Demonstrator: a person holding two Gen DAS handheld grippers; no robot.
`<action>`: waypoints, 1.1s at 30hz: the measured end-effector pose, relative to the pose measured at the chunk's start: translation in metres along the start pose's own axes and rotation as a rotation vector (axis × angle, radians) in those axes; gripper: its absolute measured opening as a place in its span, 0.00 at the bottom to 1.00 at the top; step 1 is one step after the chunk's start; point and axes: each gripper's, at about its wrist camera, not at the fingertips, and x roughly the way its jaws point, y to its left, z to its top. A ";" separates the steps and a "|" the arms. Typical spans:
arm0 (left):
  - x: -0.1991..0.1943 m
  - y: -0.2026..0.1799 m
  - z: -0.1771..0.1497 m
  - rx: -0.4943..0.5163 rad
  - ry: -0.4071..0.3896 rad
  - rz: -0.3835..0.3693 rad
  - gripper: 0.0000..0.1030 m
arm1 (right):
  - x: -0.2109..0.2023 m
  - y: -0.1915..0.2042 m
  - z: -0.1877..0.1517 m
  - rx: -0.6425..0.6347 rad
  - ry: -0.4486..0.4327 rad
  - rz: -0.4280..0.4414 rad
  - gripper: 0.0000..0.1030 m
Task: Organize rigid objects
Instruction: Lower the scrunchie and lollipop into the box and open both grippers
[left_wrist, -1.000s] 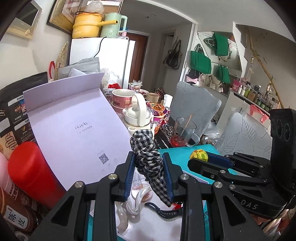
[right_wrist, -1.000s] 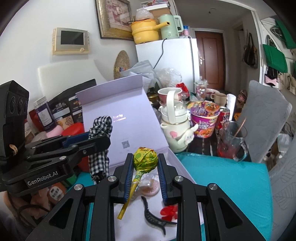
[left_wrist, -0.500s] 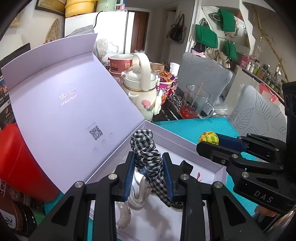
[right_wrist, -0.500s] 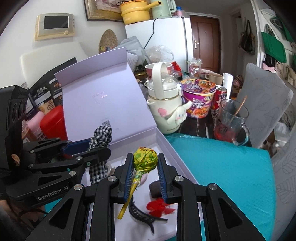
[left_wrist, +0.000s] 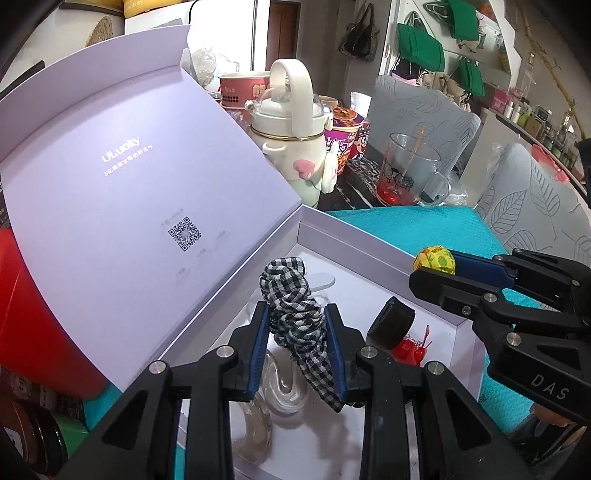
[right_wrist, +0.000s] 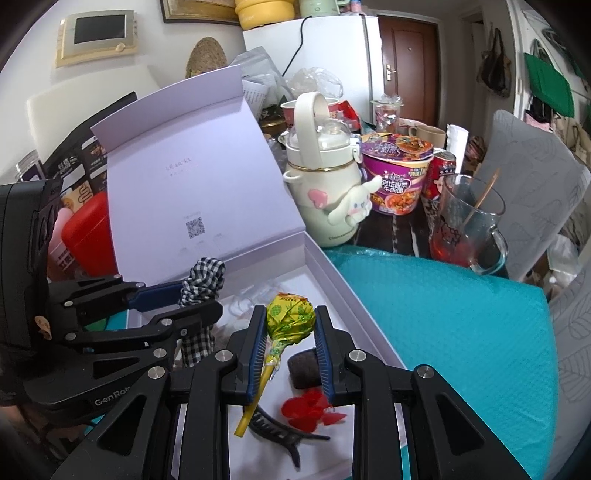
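My left gripper (left_wrist: 297, 334) is shut on a black-and-white checked scrunchie (left_wrist: 293, 302), held over the open lilac box (left_wrist: 402, 254). My right gripper (right_wrist: 290, 343) is shut on a yellow-wrapped lollipop (right_wrist: 290, 315), its stick hanging down, also over the box (right_wrist: 343, 280). In the box lie a clear hair claw (left_wrist: 284, 387), a dark foam block (right_wrist: 303, 369), a red clip (right_wrist: 310, 408) and a black hair claw (right_wrist: 275, 434). The right gripper with the lollipop (left_wrist: 435, 260) shows in the left wrist view; the left gripper and scrunchie (right_wrist: 203, 280) show in the right wrist view.
The box lid (left_wrist: 133, 206) stands open at the left. A red container (left_wrist: 33, 332) is beside it. Behind the box stand a white kettle-shaped bottle (right_wrist: 325, 192), a noodle cup (right_wrist: 395, 173), a can (right_wrist: 441, 173) and a glass mug (right_wrist: 465, 225). A teal mat (right_wrist: 450, 314) lies to the right.
Both grippers have moved down and forward over the box, each still holding its object. The box floor and its contents are now closer.
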 end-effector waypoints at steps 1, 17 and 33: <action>0.002 0.000 -0.001 0.001 0.006 -0.002 0.28 | 0.001 0.000 -0.001 -0.001 0.003 -0.001 0.24; 0.021 0.000 -0.006 -0.004 0.062 -0.013 0.28 | 0.033 -0.006 -0.007 0.023 0.089 0.004 0.24; 0.026 0.004 -0.007 -0.009 0.076 -0.032 0.31 | 0.047 -0.009 -0.012 0.029 0.118 -0.016 0.25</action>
